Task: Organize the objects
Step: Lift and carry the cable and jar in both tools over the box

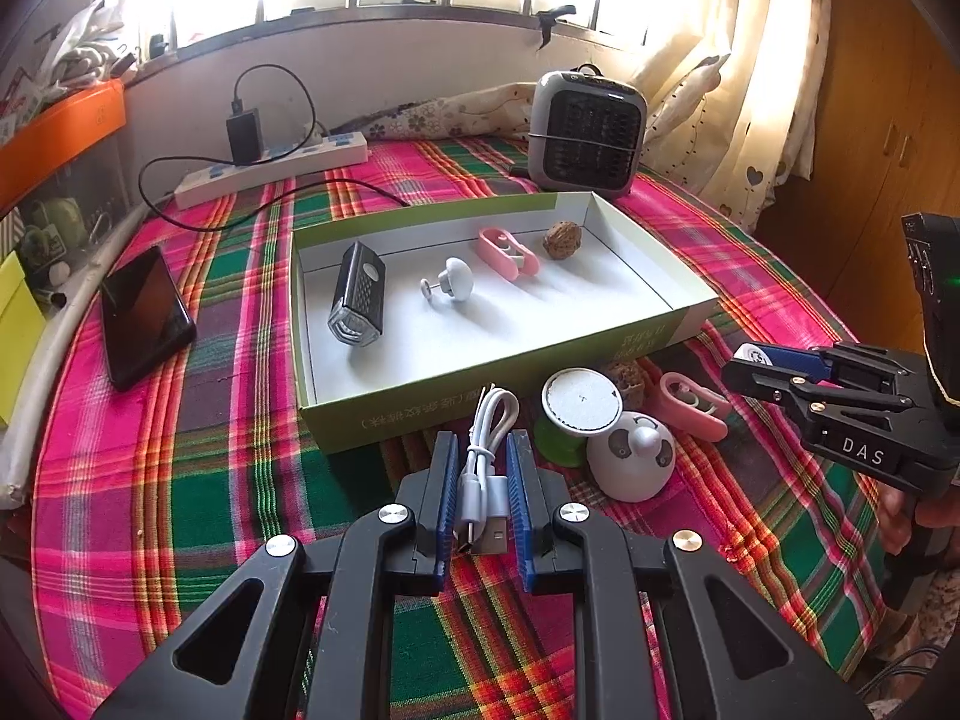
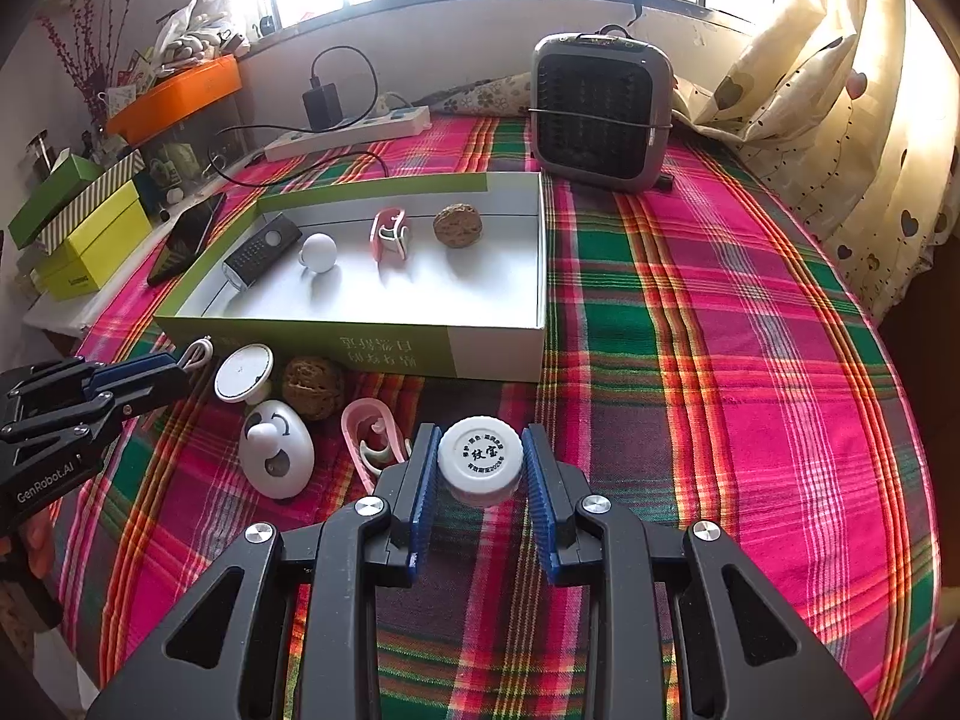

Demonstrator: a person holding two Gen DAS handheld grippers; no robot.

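Observation:
My left gripper (image 1: pixel 483 450) is shut on a coiled white USB cable (image 1: pixel 485 468), held just in front of the green-sided box (image 1: pixel 420 387). My right gripper (image 2: pixel 480 447) is shut on a small white round jar (image 2: pixel 480 461) with black characters on its lid, held over the cloth. The box holds a black light (image 1: pixel 358 294), a white knob (image 1: pixel 454 279), a pink clip (image 1: pixel 509 252) and a walnut (image 1: pixel 563 240). In front of the box lie a round white disc on a green base (image 1: pixel 581 402), a white panda-faced gadget (image 1: pixel 631 456), a second walnut (image 2: pixel 313 387) and a second pink clip (image 2: pixel 372 435).
A grey heater (image 2: pixel 600 108) stands behind the box. A power strip (image 1: pixel 270 171) with a charger and a black cable lies at the back left. A black phone (image 1: pixel 144 315) lies left of the box. Green and yellow boxes (image 2: pixel 84 228) stand beyond the table's left edge. Curtains hang at right.

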